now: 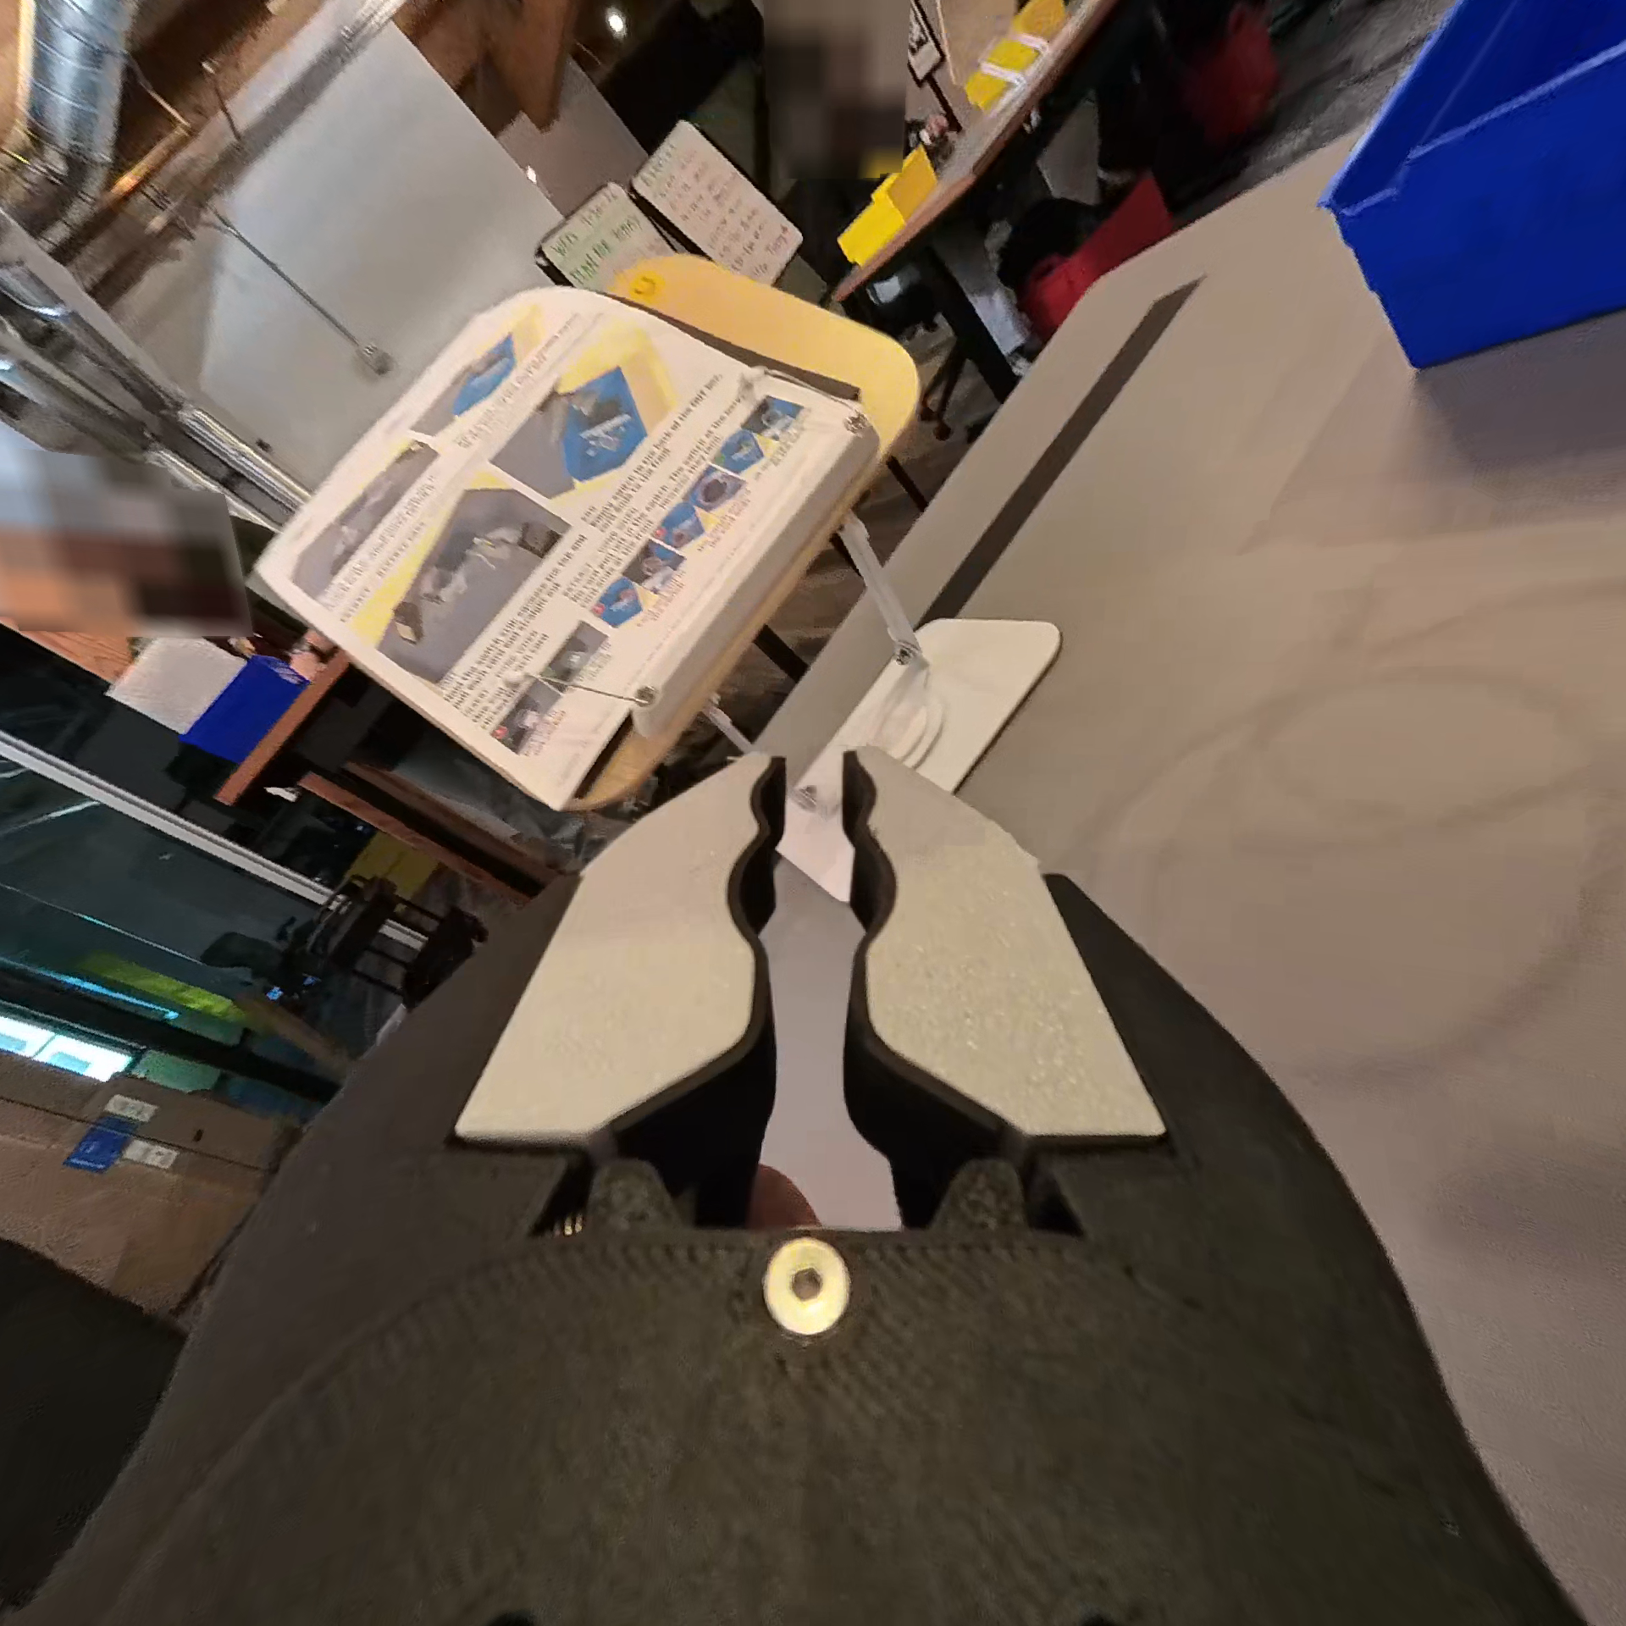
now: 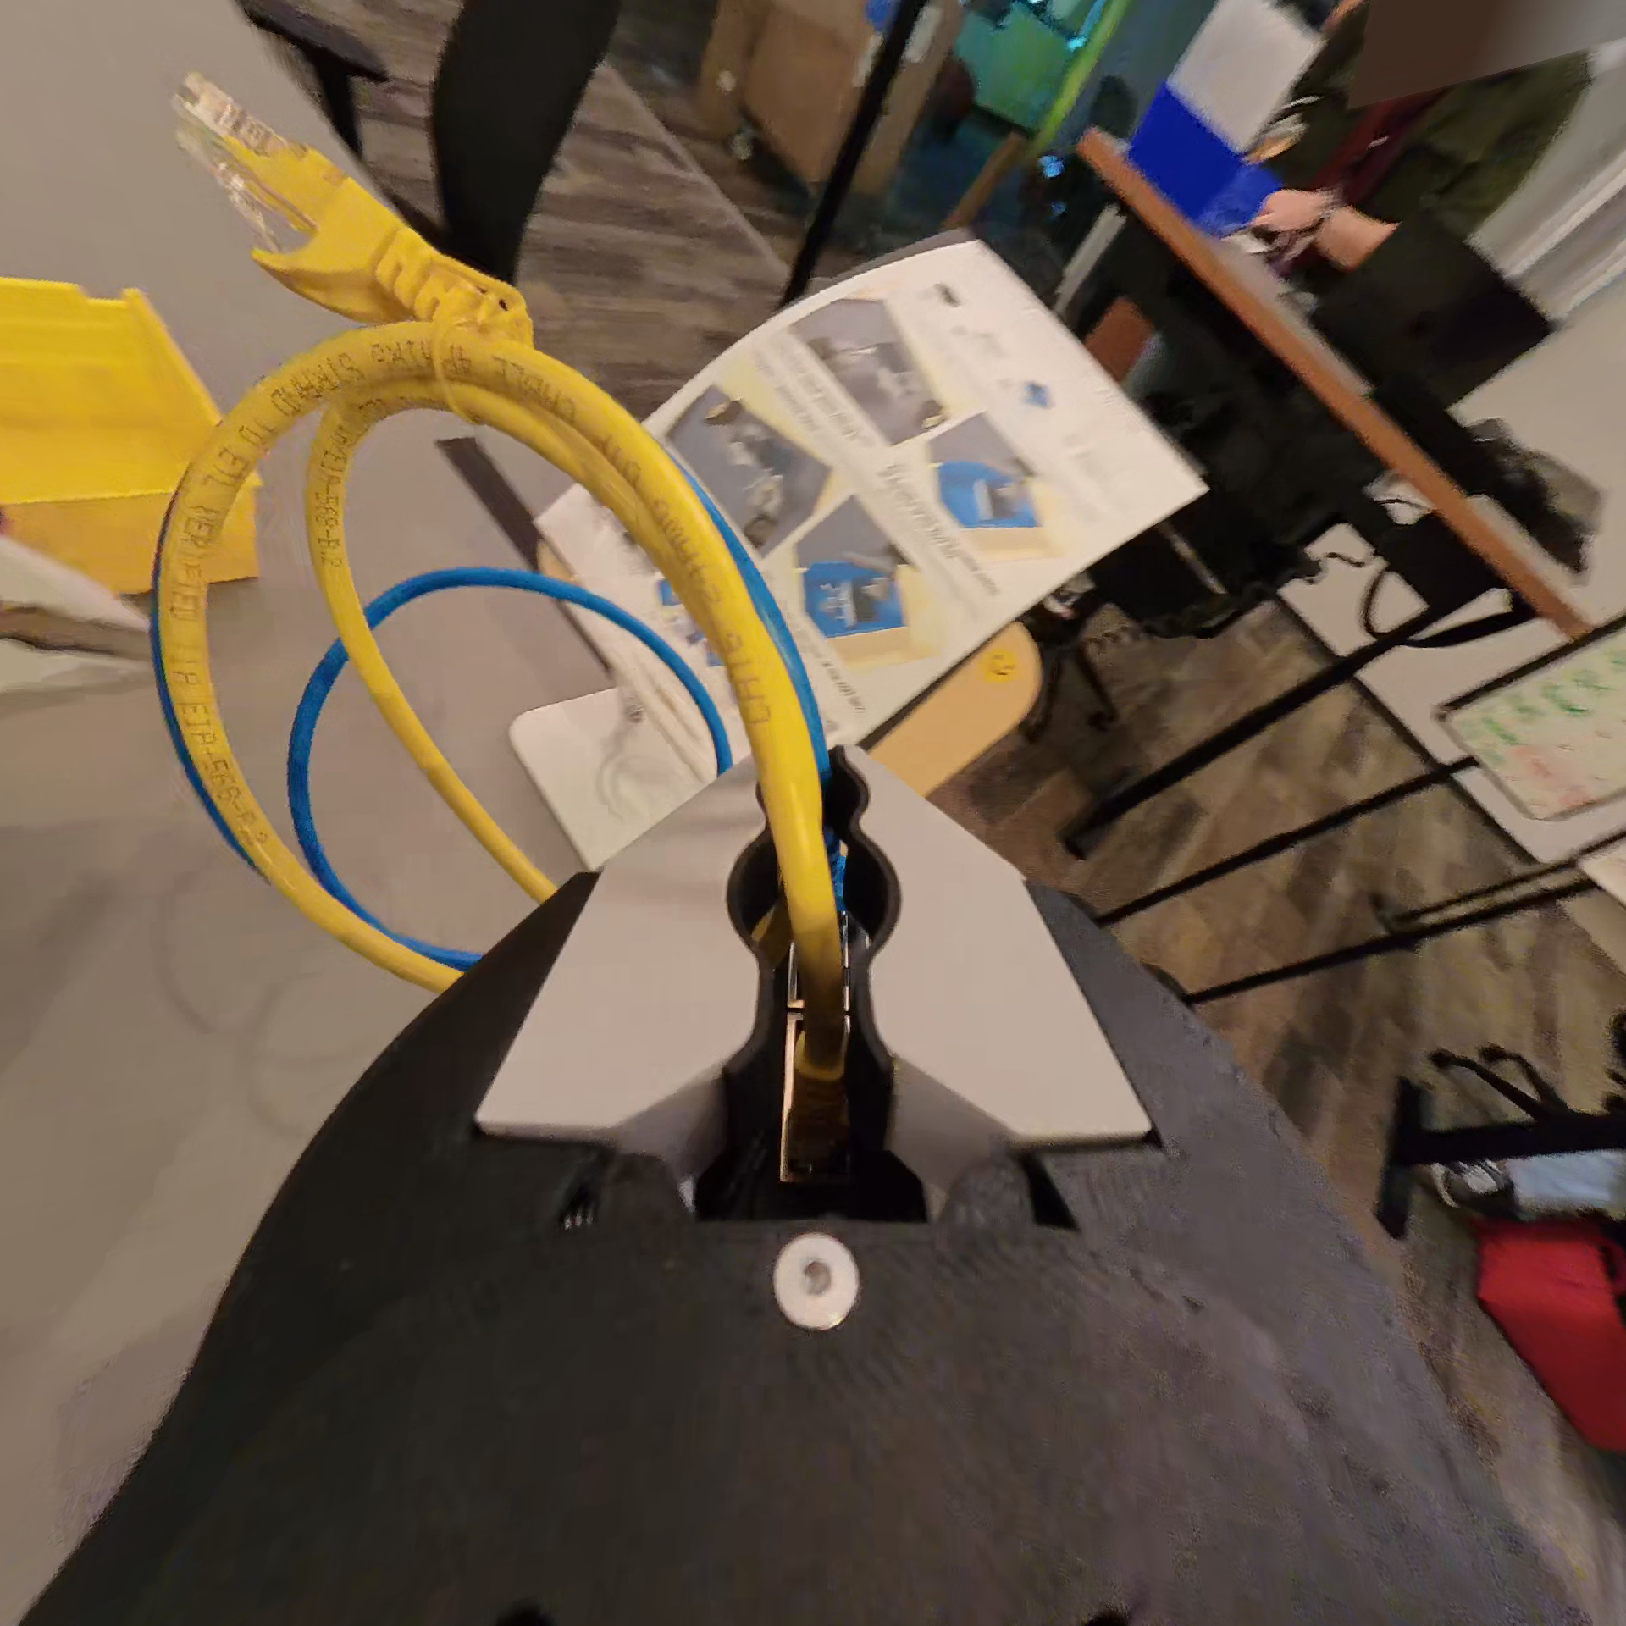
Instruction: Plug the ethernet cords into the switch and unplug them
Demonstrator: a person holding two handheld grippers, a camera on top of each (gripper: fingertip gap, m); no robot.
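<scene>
While my left tool (image 1: 814,779) hangs slightly parted and empty, my right tool (image 2: 834,774) pinches looped yellow cord (image 2: 264,493) and blue cord (image 2: 325,704), arching ahead-left of it.

bare grey table (image 1: 1320,792) open | obstacles: document stand (image 1: 959,686), blue bin (image 1: 1513,220), yellow bin (image 2: 88,422)

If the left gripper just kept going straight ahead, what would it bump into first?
Probably the white base of the paper stand, seen just past the left gripper and its slightly parted fingers. Depth is hard to judge.
</scene>
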